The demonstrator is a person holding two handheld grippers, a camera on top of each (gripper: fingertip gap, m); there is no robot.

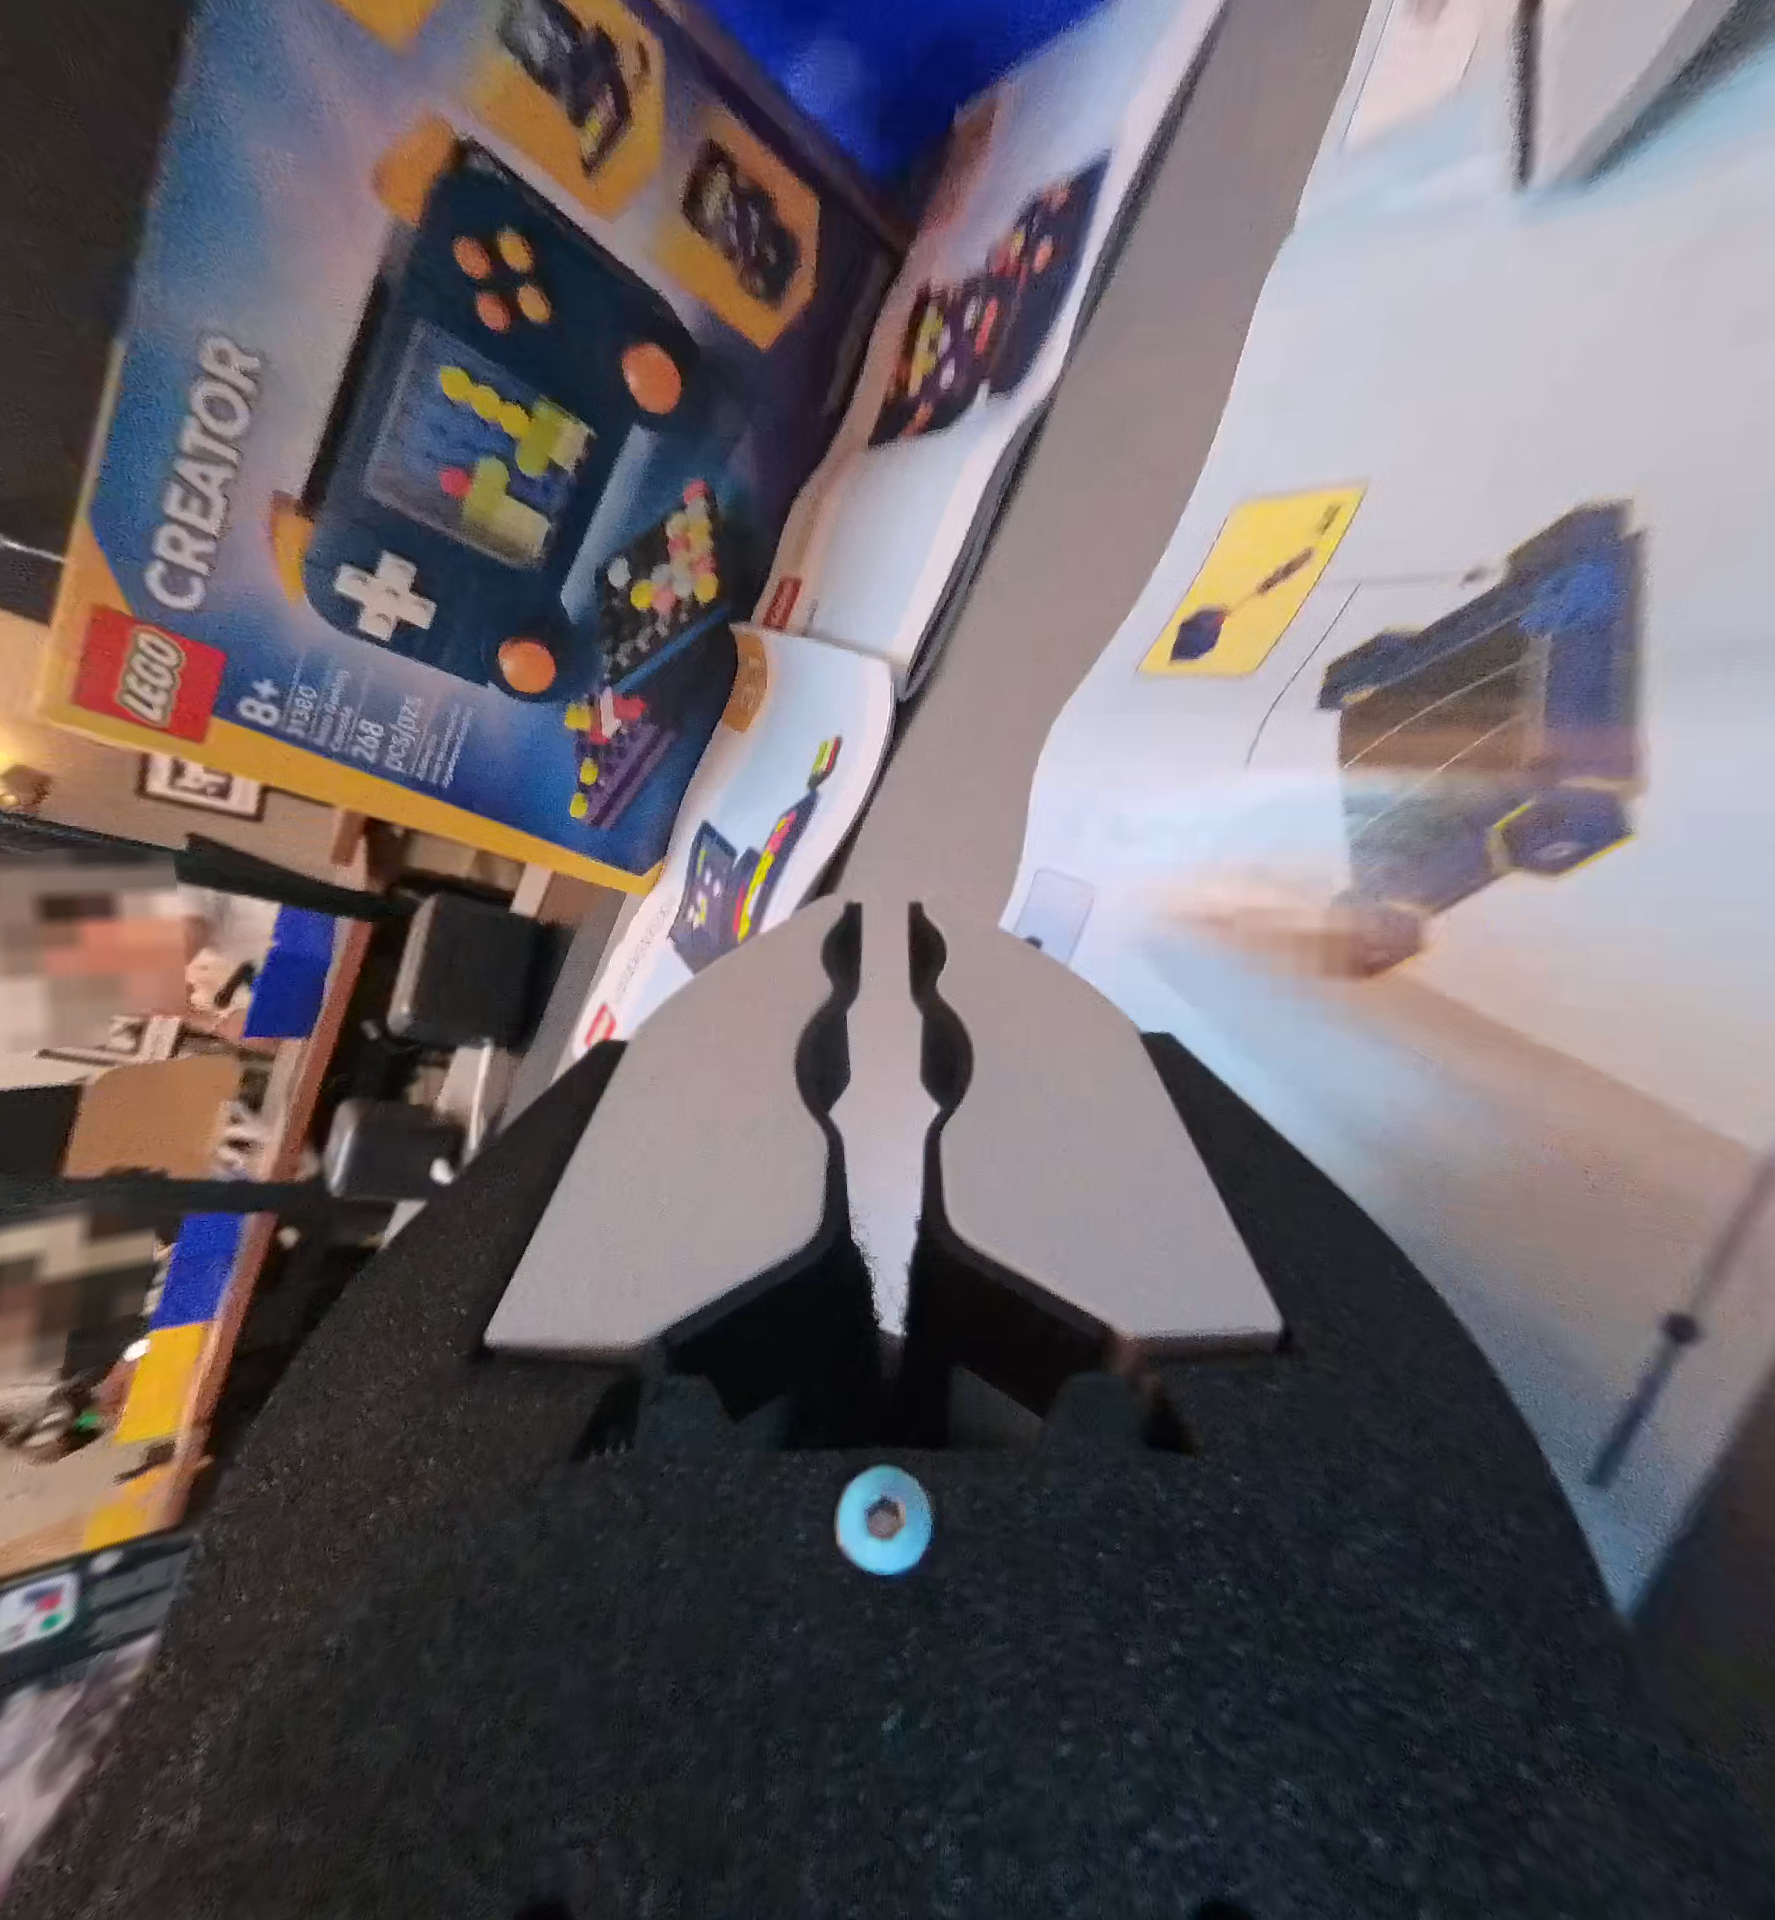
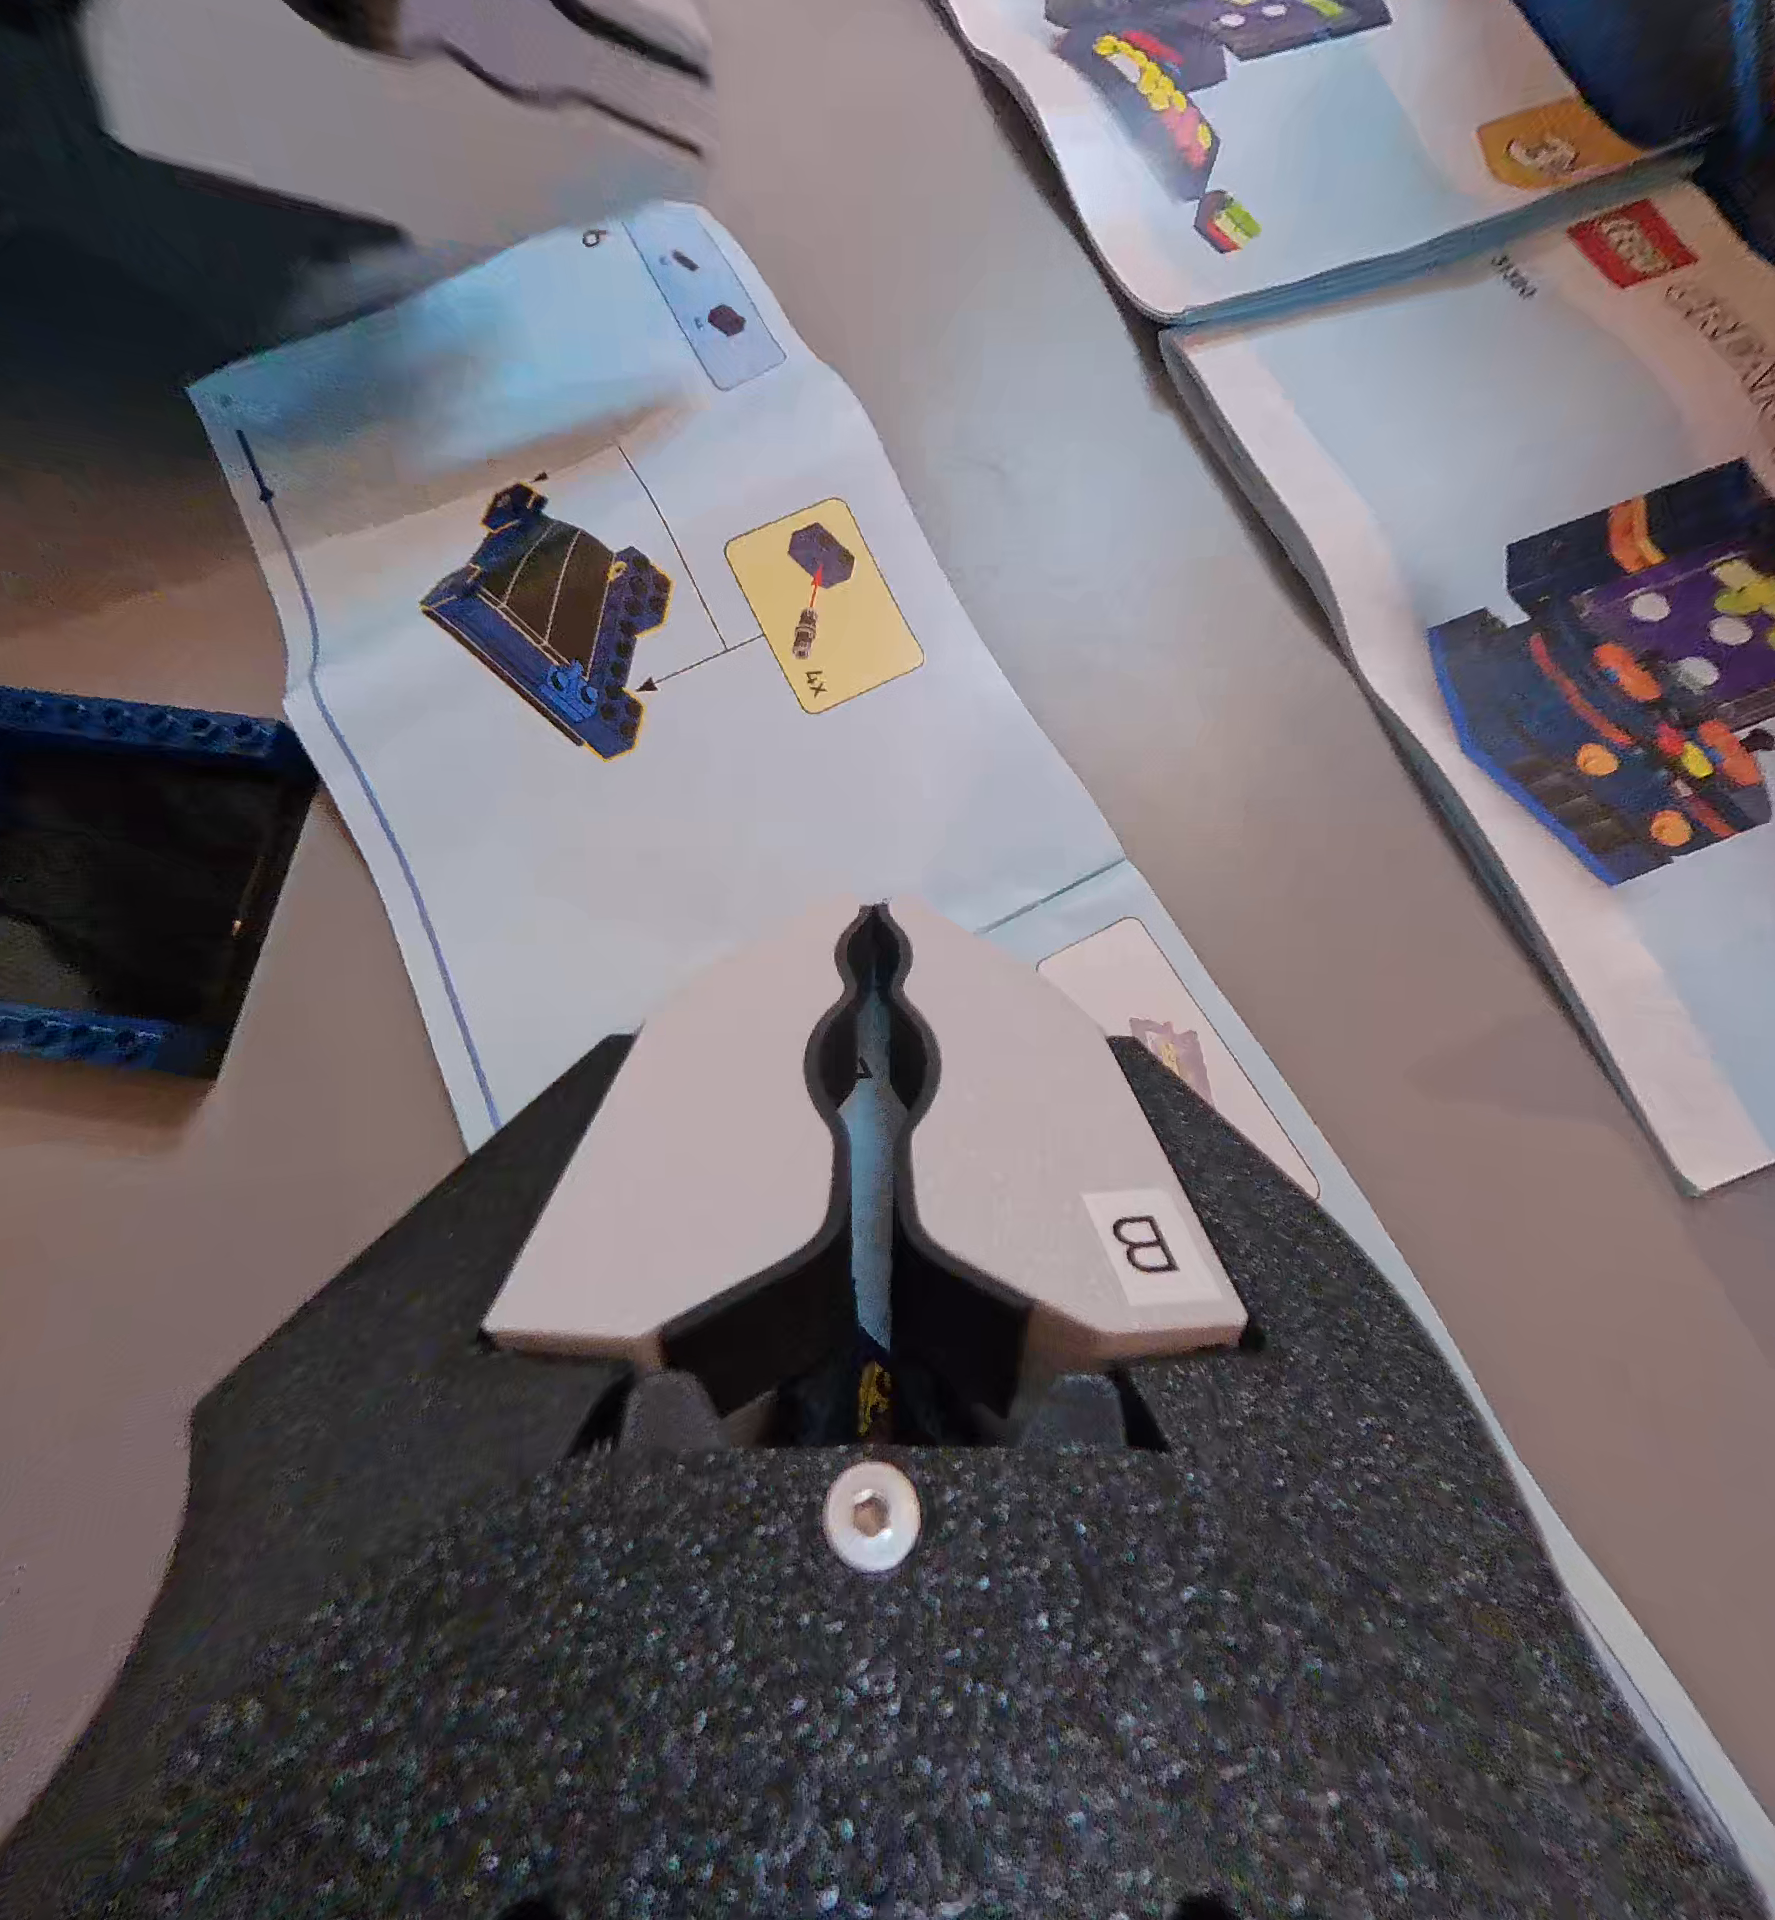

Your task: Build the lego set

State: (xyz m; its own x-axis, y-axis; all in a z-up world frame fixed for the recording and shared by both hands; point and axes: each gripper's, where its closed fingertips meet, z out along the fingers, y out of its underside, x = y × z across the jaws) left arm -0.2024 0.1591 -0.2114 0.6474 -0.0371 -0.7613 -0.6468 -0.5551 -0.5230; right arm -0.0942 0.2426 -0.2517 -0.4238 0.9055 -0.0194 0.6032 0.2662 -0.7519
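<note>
The right tool [image 2: 878, 912] is pinching its grey fingertips together on the near edge of a pale blue printed instruction sheet [image 2: 654, 810], which is curling up off the grey tabletop [image 2: 1226, 831]; the paper is running back between the fingers, so its gripped edge is largely hidden. The left tool [image 1: 885, 914] is standing slightly parted, with a narrow slit between its tips and only tabletop showing through it; it is hovering just beside that same sheet [image 1: 1434, 520], whose page is badly smeared by motion blur on that side. In the right wrist view the left tool is showing only as a dark, blurred shape [image 2: 270, 135] at the sheet's far corner, and whether it is touching the paper cannot be told. A dark blue brick frame with a black inside [image 2: 104, 883] is lying at the sheet's left edge, cut off by the picture border. Two closed white instruction booklets [image 2: 1485, 520] are resting well to the right, partly out of frame. A blue and yellow toy-set box [image 1: 426, 447] is lying beyond them, its edges blurred.
</note>
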